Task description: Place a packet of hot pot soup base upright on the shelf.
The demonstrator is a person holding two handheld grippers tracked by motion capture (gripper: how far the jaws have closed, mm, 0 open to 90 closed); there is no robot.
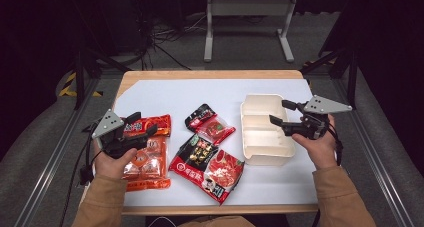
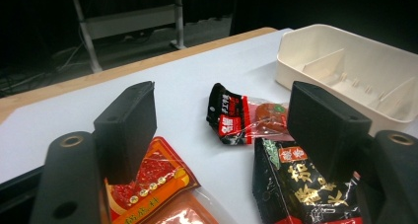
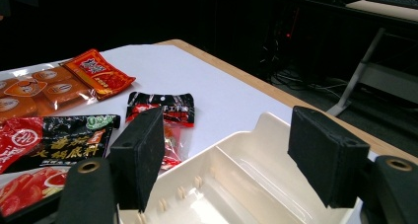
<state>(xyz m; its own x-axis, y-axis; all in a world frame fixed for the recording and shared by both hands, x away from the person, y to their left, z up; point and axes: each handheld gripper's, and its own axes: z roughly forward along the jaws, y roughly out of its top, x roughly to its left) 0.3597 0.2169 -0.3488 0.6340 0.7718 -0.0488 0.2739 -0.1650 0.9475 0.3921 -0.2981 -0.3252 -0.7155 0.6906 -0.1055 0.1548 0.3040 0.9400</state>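
Desk (image 1: 165, 94), white sheet on wood, takes the centre of the high view. Cream divided tray (image 1: 265, 132) sits centre-right of frame, long divider w/ small slots along it, nothing inside. Big red-black sauce packet (image 1: 207, 167) lies lower centre, just left of the tray. Orange snack multipack (image 1: 147, 162) at lower left, w/ a smaller orange sachet (image 1: 150, 124) at its upper end, partly under the left tool. Small red-black clear packet (image 1: 210, 123) is centre frame, btwn the orange packs and the tray, apart from both. Right gripper (image 1: 280, 113) at the right, level, aimed left over the tray's upper right part; fingers (image 3: 140, 155) spread wide, nothing btwn them, not touching the tray rim as far as the right gripper view shows. Left gripper (image 1: 142, 126) at the left, above the orange packs, fingers (image 2: 128, 125) spread apart, holding nothing.
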